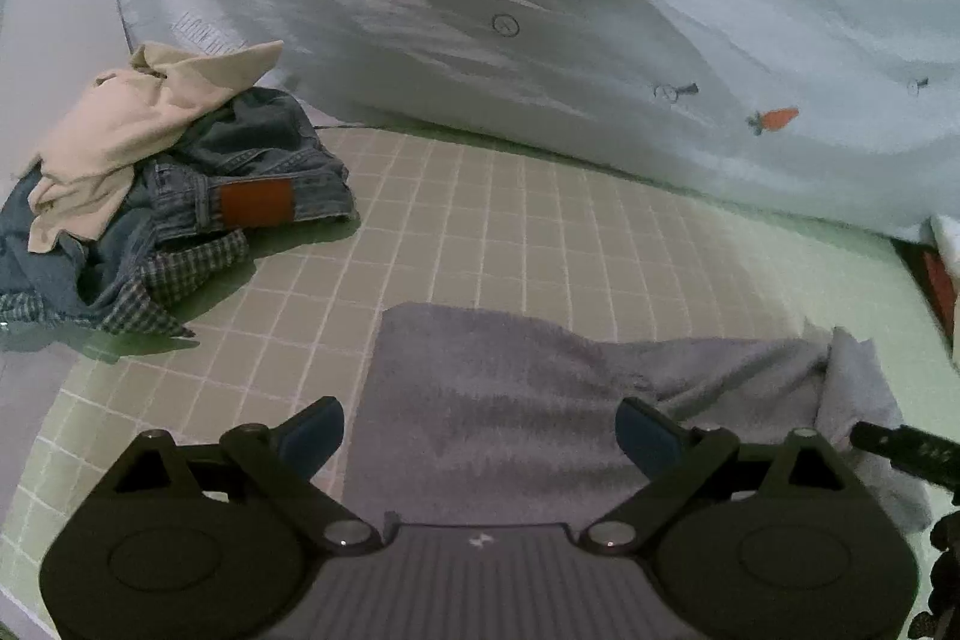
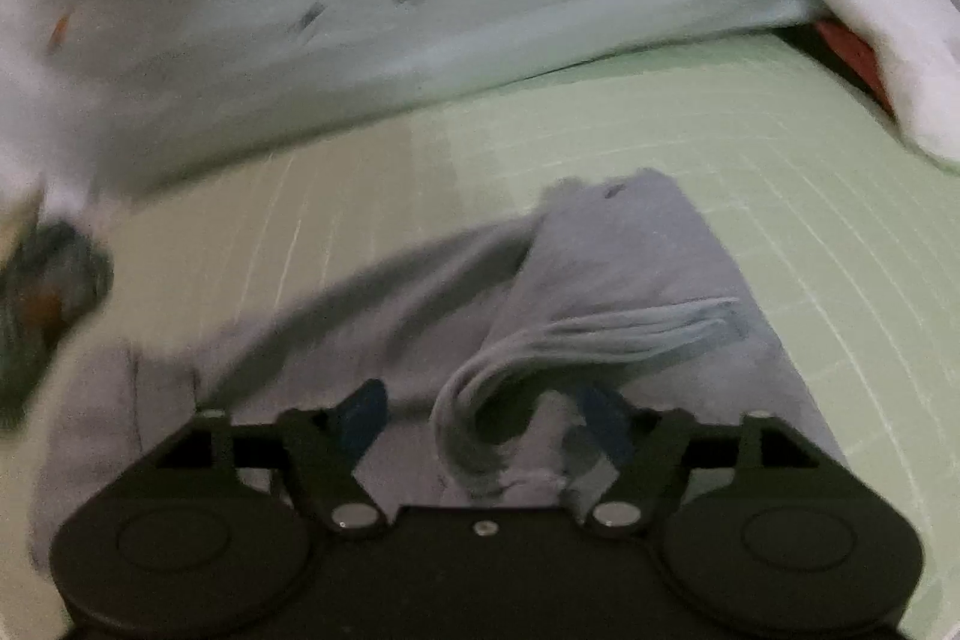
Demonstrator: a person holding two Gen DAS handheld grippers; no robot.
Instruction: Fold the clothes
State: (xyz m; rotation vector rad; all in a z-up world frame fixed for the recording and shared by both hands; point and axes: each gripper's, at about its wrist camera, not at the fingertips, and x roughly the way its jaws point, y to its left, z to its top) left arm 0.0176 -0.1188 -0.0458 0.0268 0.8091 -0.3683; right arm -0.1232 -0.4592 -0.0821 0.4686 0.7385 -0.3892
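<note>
A grey garment (image 1: 510,400) lies on the green grid mat (image 1: 480,232), flat on its left part and bunched up at its right end. My left gripper (image 1: 480,436) is open, its blue fingertips (image 1: 312,436) spread just above the garment's near left part, holding nothing. In the blurred right wrist view the same grey garment (image 2: 630,268) shows a ribbed cuff (image 2: 600,334) curling between the fingers. My right gripper (image 2: 486,418) is open over it; the cuff lies against the right fingertip (image 2: 606,418). The right gripper's tip also shows at the left wrist view's right edge (image 1: 906,445).
A heap of clothes (image 1: 156,196) with blue jeans, a cream top and a checked shirt sits at the mat's far left. A pale sheet with carrot prints (image 1: 540,10) hangs behind the mat. A white and red item (image 2: 888,58) lies at the far right.
</note>
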